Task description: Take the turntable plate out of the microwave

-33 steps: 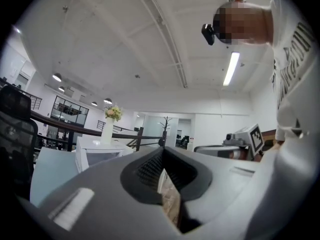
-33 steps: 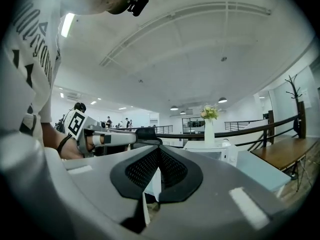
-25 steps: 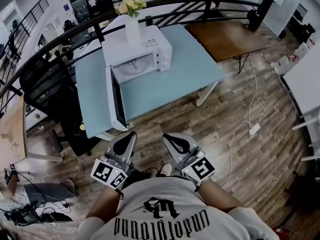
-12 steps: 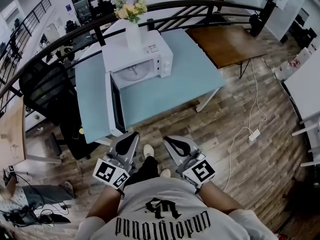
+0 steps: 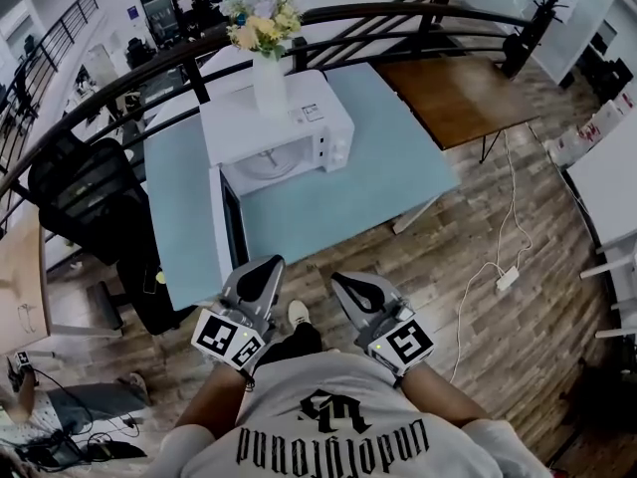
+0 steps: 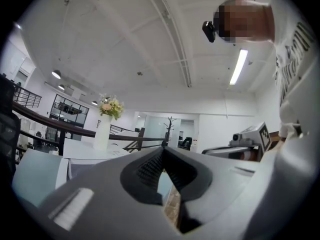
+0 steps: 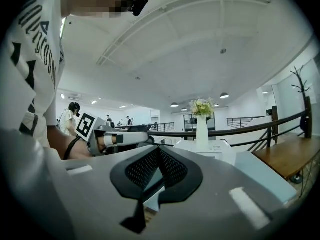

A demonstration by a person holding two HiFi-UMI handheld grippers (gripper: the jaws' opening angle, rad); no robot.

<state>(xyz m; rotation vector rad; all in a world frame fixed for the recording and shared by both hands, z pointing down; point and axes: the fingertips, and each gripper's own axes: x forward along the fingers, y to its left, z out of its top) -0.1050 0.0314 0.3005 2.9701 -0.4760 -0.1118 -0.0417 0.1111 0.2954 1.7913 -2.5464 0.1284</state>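
A white microwave (image 5: pixel 289 132) stands on a pale blue table (image 5: pixel 348 177), its door (image 5: pixel 225 229) swung wide open toward me on the left. Inside the cavity lies the round glass turntable plate (image 5: pixel 267 162). My left gripper (image 5: pixel 262 271) hovers at the table's near edge, just beside the open door's end, shut with nothing in it. My right gripper (image 5: pixel 350 289) is level with it over the floor, also shut and empty. In the left gripper view the closed left gripper (image 6: pixel 163 151) points level across the table; the right gripper (image 7: pixel 158 152) shows the same in its own view.
A white vase of flowers (image 5: pixel 265 43) sits on top of the microwave. A dark curved railing (image 5: pixel 398 13) runs behind the table. A black office chair (image 5: pixel 85 202) stands at the left, a brown table (image 5: pixel 463 93) at the right, a cable and power strip (image 5: pixel 507 279) on the wooden floor.
Both grippers and the person have moved forward toward the table; the microwave and table now sit closer and larger. Both grippers stay shut.
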